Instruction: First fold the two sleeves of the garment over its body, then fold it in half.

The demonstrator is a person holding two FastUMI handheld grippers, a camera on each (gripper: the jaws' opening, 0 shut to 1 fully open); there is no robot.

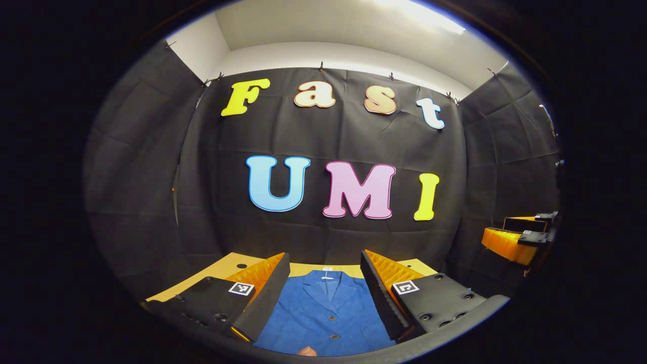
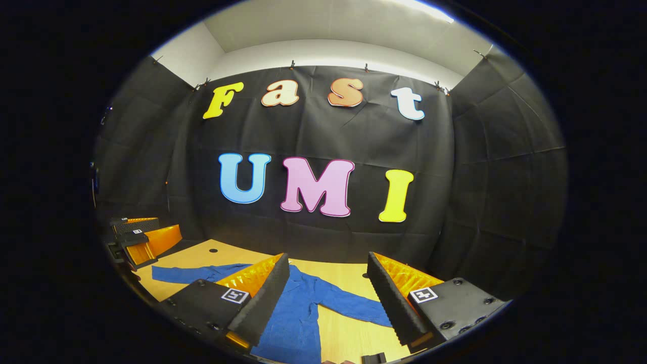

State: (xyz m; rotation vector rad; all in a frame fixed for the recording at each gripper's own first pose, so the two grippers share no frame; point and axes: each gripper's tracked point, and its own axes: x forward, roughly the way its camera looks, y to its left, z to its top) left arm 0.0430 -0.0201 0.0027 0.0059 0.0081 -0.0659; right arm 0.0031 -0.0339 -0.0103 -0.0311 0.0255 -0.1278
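A blue jacket point(image 1: 323, 313) with a collar and buttons lies flat on the wooden table point(image 1: 232, 263), front side up. In the left gripper view, my left gripper point(image 1: 324, 259) hovers open over its chest, with the collar between the fingers and nothing held. In the right gripper view the jacket point(image 2: 298, 308) has both sleeves spread out, one point(image 2: 187, 273) to the left and one point(image 2: 349, 303) to the right. My right gripper point(image 2: 327, 258) hangs open above the jacket's side near the right sleeve. Each view also catches the other gripper point(image 1: 515, 237) point(image 2: 141, 235) off to the side, above the table.
The booth's black cloth wall stands close behind the table's far edge point(image 2: 328, 263) and wraps both sides. Small dark holes point(image 2: 213, 250) mark the tabletop. Bare wood point(image 2: 354, 333) lies under the right sleeve.
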